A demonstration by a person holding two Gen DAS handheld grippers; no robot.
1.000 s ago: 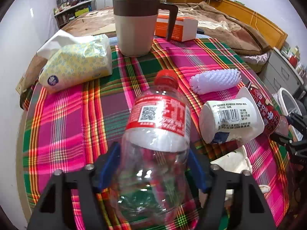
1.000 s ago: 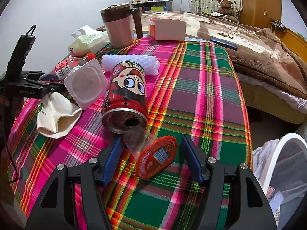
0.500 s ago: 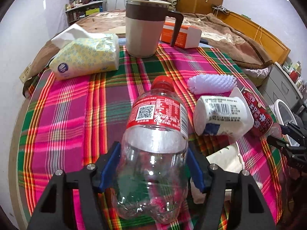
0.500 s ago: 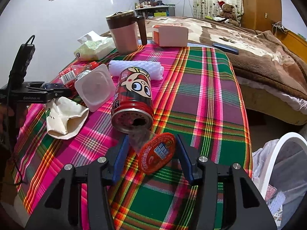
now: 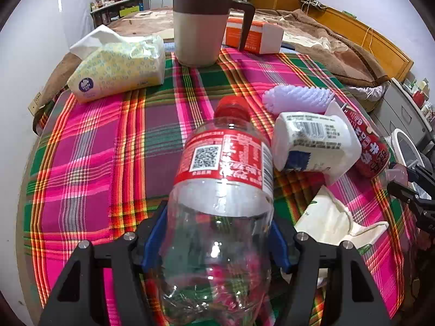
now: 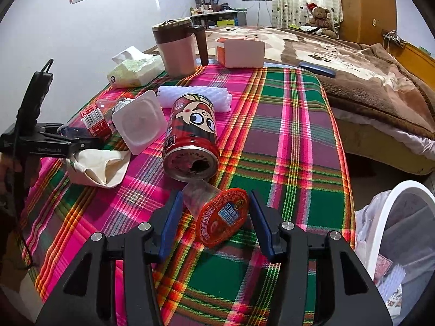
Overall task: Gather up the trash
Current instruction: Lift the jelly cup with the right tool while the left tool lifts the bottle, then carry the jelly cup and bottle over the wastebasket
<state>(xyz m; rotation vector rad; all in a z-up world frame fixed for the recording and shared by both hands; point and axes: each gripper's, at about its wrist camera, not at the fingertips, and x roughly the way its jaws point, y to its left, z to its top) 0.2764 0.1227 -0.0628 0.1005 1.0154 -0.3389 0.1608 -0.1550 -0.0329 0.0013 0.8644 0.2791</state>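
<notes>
Clear, empty plastic bottle (image 5: 223, 212) sits clamped in your left gripper (image 5: 217, 241); your right gripper (image 6: 214, 222) pinches a sealed jelly cup (image 6: 217, 214) beside the opened can (image 6: 191, 138).

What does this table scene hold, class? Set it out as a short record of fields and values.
surface: table with plaid cloth
left gripper: shut on clear plastic bottle
right gripper: around small jelly cup; grip cannot be told
lying trash: red can, white yogurt cup, crumpled paper
other items: tissue pack, lidded mug, white brush
bin: white, right of table
</notes>
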